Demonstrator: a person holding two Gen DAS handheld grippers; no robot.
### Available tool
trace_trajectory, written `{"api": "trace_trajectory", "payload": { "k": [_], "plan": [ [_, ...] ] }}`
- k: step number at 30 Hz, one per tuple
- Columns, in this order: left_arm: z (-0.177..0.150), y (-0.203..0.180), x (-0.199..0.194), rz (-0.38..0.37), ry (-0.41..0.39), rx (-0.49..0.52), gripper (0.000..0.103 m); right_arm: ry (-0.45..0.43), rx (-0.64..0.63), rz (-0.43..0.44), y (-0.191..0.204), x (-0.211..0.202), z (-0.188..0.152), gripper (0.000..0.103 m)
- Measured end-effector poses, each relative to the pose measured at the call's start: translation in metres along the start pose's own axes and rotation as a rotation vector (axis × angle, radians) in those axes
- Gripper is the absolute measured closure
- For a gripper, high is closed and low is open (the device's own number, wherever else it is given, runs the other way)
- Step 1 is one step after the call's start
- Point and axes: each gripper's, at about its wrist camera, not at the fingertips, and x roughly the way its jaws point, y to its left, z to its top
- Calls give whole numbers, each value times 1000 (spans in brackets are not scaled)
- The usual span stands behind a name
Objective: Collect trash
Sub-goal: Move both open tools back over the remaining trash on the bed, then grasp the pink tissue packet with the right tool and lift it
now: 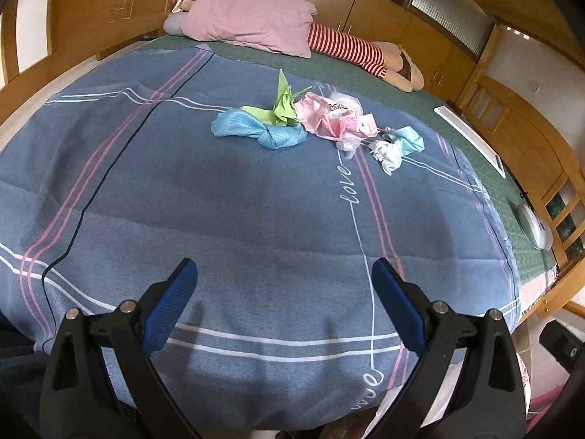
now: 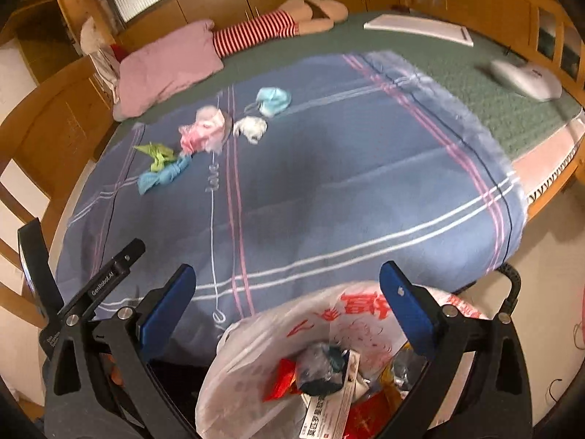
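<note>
We have both grippers over the near edge of the bed, pointing down at the blue striped blanket; left gripper jaws spread wide, nothing between the blue pads, blanket only below; right gripper jaws also spread wide, empty, hanging above the white plastic trash bag at 6 o'clock in its view; the bag mouth gapes, wrappers and a red packet inside; in the right view the left gripper's black body sits at 8 o'clock. Trash left on the blanket, well apart from both grippers, clustered around 12 o'clock in the left view: blue crumpled wrapper; green paper touching it, standing up behind; pink wrappers just beside at the right; white wad and pale blue piece furthest toward 1 o'clock. Pink pillow and a striped plush toy lie at the far side on the green mattress cover.
</note>
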Motion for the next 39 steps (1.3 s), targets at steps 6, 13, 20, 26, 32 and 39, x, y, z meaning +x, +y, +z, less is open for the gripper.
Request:
{"api": "trace_trajectory", "payload": {
  "k": [6, 13, 20, 26, 32, 39],
  "plan": [
    [0, 0, -2, 13, -4, -1, 7, 13, -21, -7, 10, 6, -5, 4],
    [39, 43, -25, 63, -85, -126, 7, -15, -31, 42, 31, 18, 27, 4],
    [85, 114, -26, 265, -121, -311, 7, -44, -168, 112, 127, 95, 106, 4],
    [58, 129, -2, 177, 15, -479, 7, -103, -251, -61, 205, 195, 191, 4],
    [62, 135, -1, 229, -20, -498, 7, 70, -302, -218, 206, 292, 205, 9],
    [55, 145, 3, 233, 5, -569, 7, 222, -363, 105, 194, 268, 150, 67]
  ]
}}
